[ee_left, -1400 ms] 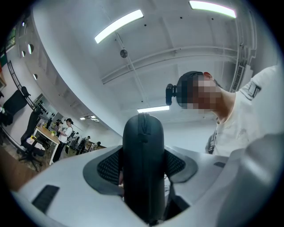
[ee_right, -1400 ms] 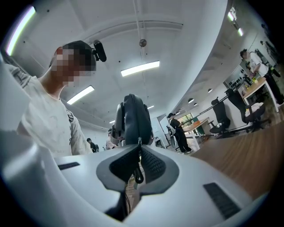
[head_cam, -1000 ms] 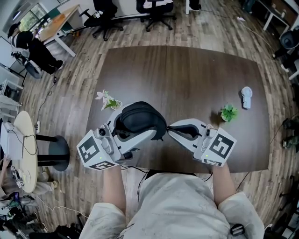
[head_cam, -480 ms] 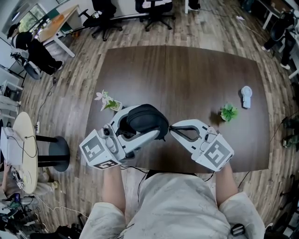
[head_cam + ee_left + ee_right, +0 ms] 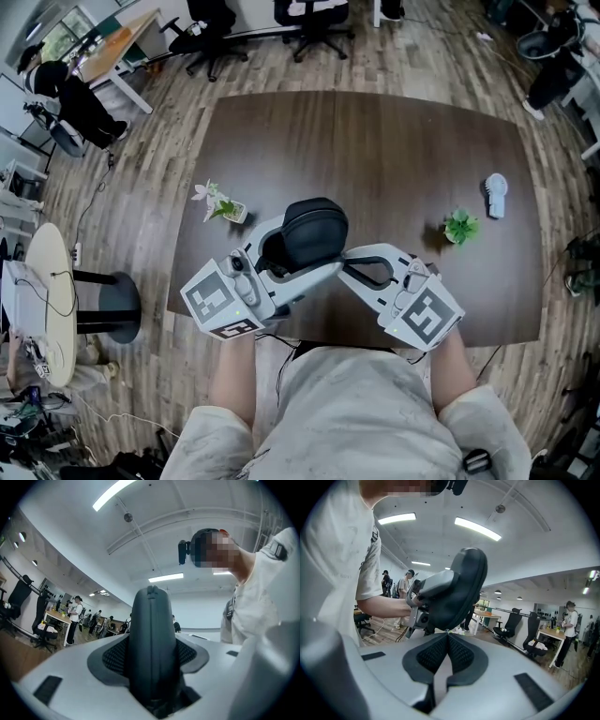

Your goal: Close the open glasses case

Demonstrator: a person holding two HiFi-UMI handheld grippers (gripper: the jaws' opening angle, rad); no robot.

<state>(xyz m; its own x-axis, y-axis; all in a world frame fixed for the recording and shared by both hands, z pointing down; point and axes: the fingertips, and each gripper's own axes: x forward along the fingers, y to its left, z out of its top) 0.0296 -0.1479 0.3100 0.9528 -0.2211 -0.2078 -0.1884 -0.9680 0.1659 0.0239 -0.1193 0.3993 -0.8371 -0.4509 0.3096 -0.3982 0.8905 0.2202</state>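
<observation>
Glasses case (image 5: pixel 317 225), black, is held up over the front part of the counter (image 5: pixel 375 150). It is clamped between the pads of the left gripper (image 5: pixel 307 247), whose jaws stand wide and have just been opening a little further, with the case between them. Right gripper (image 5: pixel 347 265) is closed on nothing, its tip just beside the case's lower edge; contact unclear.

On the counter:
- Small flowering plant (image 5: pixel 217 202), left of the case, near but apart.
- Small green plant (image 5: pixel 459 227), well to the right.
- White handheld object (image 5: pixel 495 195), just past the green plant.

Office chairs (image 5: pixel 314 23) stand beyond the far edge.
</observation>
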